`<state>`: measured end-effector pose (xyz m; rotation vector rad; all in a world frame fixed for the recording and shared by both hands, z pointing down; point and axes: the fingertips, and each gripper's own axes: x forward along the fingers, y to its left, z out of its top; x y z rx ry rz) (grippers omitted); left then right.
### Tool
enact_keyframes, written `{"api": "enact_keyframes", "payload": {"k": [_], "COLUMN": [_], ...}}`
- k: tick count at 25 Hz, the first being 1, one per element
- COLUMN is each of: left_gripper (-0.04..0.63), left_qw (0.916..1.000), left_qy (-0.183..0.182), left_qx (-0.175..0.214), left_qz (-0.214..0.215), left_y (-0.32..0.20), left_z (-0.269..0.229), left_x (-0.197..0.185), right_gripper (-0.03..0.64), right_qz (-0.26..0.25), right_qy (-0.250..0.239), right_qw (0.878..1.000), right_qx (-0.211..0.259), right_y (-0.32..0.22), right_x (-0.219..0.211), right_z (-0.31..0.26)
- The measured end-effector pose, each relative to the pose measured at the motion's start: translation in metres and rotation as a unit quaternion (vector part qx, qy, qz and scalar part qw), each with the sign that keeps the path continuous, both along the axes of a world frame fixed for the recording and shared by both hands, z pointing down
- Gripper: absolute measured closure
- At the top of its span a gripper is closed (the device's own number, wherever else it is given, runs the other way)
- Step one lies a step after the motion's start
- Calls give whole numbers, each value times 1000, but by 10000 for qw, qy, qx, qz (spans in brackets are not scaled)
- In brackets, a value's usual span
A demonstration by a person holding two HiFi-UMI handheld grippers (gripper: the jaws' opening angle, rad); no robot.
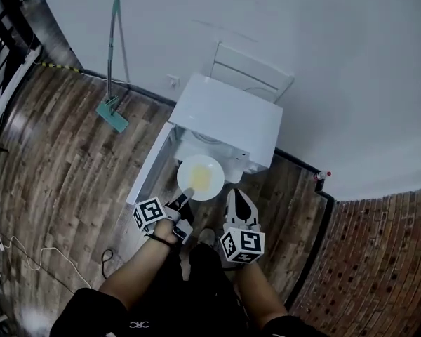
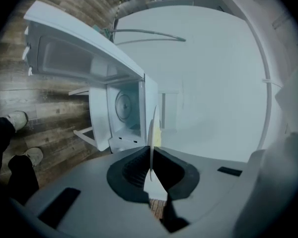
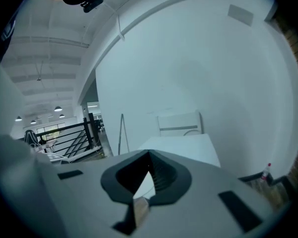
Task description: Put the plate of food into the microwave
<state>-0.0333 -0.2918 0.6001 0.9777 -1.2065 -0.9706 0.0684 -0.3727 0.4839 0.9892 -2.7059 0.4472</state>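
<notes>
A white plate (image 1: 201, 177) with yellow food hangs level in front of the open white microwave (image 1: 228, 114). My left gripper (image 1: 184, 196) is shut on the plate's near rim. In the left gripper view the plate (image 2: 152, 133) shows edge-on between the pads of the left gripper (image 2: 151, 152). Beyond it are the microwave's cavity and its turntable (image 2: 123, 104). The microwave door (image 1: 149, 166) is swung out to the left. My right gripper (image 1: 238, 196) is just right of the plate, shut and holding nothing. Its own view looks over the microwave's top (image 3: 181, 145) past the right gripper (image 3: 149, 156).
A white chair (image 1: 252, 72) stands behind the microwave against the white wall. A green-headed mop (image 1: 114, 111) leans on the wall at the left. A cable (image 1: 28, 248) lies on the wood floor. Brick paving (image 1: 379, 258) begins at the right. The person's shoes (image 2: 17, 119) are below.
</notes>
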Motion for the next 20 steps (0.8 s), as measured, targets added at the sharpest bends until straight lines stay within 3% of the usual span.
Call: {"api": "enact_keyframes", "payload": {"k": [5, 8, 15, 20], "left_gripper": [583, 583, 583, 580], "left_qw": [9995, 9995, 9979, 9969], "left_qy": [-139, -218, -546, -654], "left_qx": [-123, 34, 264, 376], "left_qz": [-241, -245, -244, -215], "left_y": [-23, -44, -115, -161], "left_z": [86, 127, 202, 230], "left_x": [-15, -23, -64, -82], "right_gripper": [606, 606, 606, 606], "right_qz": [-167, -86, -71, -82], "right_qy": [-34, -123, -289, -520], "right_qw": [9999, 9998, 9995, 9986], "right_qx": [-8, -137, -69, 62], "right_y": [-16, -18, -32, -64], "right_x": [-10, -8, -21, -39], "right_z": [82, 139, 260, 302]}}
